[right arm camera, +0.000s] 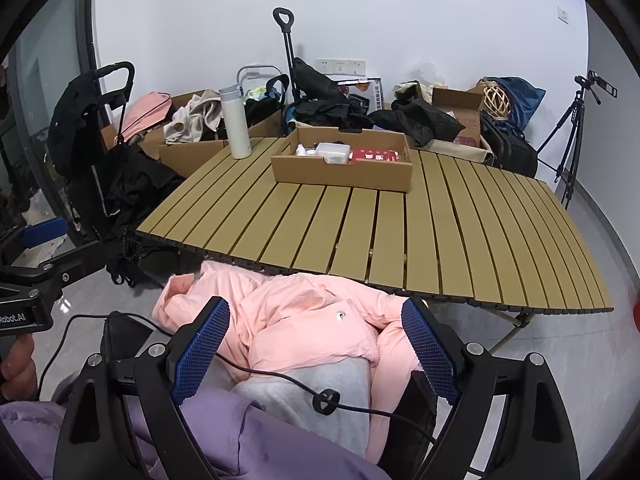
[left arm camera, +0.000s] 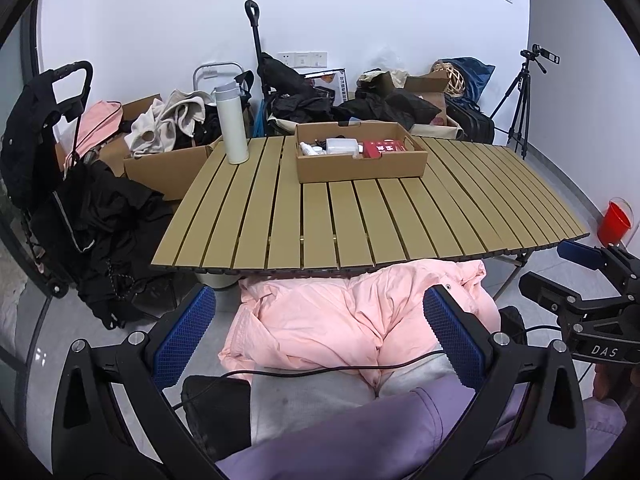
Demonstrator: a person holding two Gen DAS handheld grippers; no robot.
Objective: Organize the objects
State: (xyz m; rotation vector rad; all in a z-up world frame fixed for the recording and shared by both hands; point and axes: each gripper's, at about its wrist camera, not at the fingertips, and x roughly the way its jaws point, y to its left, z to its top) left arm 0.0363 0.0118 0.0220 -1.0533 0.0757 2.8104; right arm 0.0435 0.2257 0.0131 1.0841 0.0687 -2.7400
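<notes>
Low in both frames, the left gripper [left arm camera: 320,336] and right gripper [right arm camera: 316,348] hang with fingers spread wide and nothing between them, above the pink jacket [left arm camera: 360,320] on the person's lap. Beyond them, at mid-frame, the slatted table [left arm camera: 360,216] stretches across with its near planks bare. Toward the upper middle, the cardboard tray [left arm camera: 360,164] lies long axis left-to-right, straight ahead of both grippers, with the white bottle [left arm camera: 232,124] upright to its left, probably nearer the left gripper.
</notes>
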